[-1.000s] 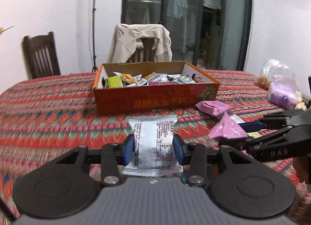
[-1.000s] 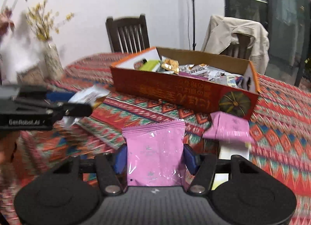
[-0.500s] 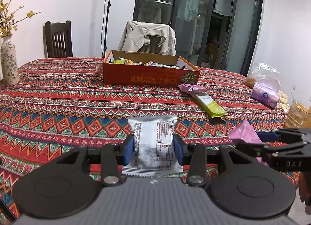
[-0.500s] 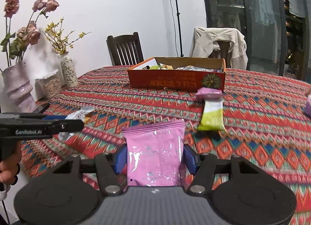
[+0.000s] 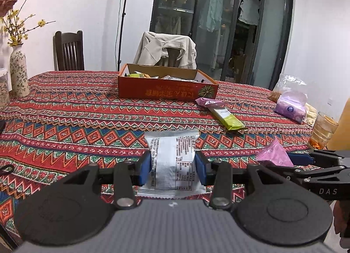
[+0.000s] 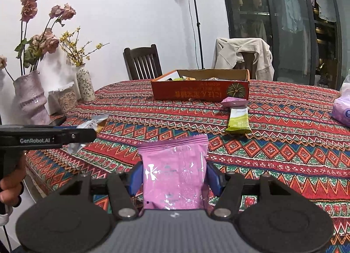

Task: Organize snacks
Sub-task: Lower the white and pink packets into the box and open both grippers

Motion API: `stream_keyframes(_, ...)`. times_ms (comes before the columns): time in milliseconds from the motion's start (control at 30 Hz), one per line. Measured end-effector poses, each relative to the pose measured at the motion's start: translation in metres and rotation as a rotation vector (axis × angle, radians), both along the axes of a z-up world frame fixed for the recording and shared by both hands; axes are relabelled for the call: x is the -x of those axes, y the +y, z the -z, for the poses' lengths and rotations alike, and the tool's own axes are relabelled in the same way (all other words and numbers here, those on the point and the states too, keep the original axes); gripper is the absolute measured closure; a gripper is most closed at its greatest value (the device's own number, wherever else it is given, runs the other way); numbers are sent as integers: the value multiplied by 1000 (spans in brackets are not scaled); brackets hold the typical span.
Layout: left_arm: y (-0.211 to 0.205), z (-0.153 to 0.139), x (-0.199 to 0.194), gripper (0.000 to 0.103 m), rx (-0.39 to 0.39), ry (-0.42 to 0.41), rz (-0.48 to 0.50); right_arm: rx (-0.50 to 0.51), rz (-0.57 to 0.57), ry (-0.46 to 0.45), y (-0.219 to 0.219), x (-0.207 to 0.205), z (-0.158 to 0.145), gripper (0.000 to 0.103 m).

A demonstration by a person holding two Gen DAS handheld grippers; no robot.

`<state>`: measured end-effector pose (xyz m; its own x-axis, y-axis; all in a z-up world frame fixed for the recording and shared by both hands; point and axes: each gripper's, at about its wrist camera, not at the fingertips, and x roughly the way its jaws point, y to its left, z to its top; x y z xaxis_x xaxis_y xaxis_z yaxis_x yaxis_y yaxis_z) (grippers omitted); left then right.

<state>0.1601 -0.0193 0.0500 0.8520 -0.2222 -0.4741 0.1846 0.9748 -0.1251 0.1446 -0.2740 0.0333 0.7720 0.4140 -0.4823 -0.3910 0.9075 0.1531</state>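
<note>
Patterned red tablecloth (image 5: pixel 65 122) covered table. Left gripper (image 5: pixel 172 165) pinched silver snack packet (image 5: pixel 172 159); right gripper (image 6: pixel 174 176) pinched pink snack packet (image 6: pixel 175 172). Orange snack box (image 5: pixel 166 93) stood far off, green bar (image 5: pixel 229 119) near it.

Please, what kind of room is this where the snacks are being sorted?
Most likely a home dining room: a table under a patterned tablecloth, wooden dining chairs, one with a jacket draped over it, and flower vases at the side.
</note>
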Motion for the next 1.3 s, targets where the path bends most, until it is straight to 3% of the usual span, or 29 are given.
stream_keyframes(400,6,-14,-27,60,19,-23,6,-3,-5,-23,-2,-18,-15,44)
stream_keyframes(567,5,-31,-68,60,23,-39,42,-7,-10,-42,-5,-52,-31,44)
stream_keyframes(733,3,-52,-135,60,14,-40,80,11,-1,-78,-9,-103,-52,44)
stream_keyframes(900,-9,-75,-224,60,-17,-58,103,-17,0,-124,-12,-179,-84,44)
stream_keyframes(1033,-18,-81,-310,60,10,5,104,-88,-5,-110,-16,-265,-105,44)
stream_keyframes(1167,-27,-67,-395,60,13,88,65,-134,22,-18,-12,-373,-107,44)
stream_keyframes(1300,-34,-37,-464,60,-22,167,3,-119,76,92,2,-468,-85,44)
